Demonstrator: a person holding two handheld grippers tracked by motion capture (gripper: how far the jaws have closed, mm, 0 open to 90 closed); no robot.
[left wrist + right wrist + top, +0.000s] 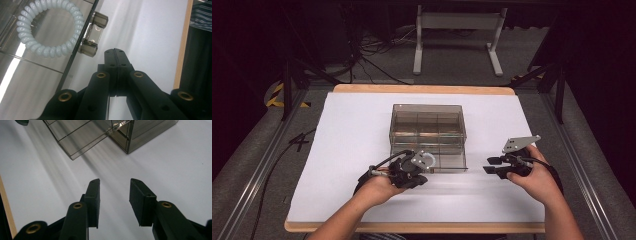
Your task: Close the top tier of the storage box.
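On white table sheet (337,150), high view: smoked clear plastic drawer box (428,125), bottom drawer (447,162) pulled out; left gripper (414,172) at drawer front, right gripper (492,165) well apart beside box.

Left gripper view: jaws pressed together, empty, just beside drawer's handle (93,35); white coiled hair tie (50,27) lying in drawer.

Right gripper view: right gripper (113,186) jaws apart, empty, above sheet near box corner.
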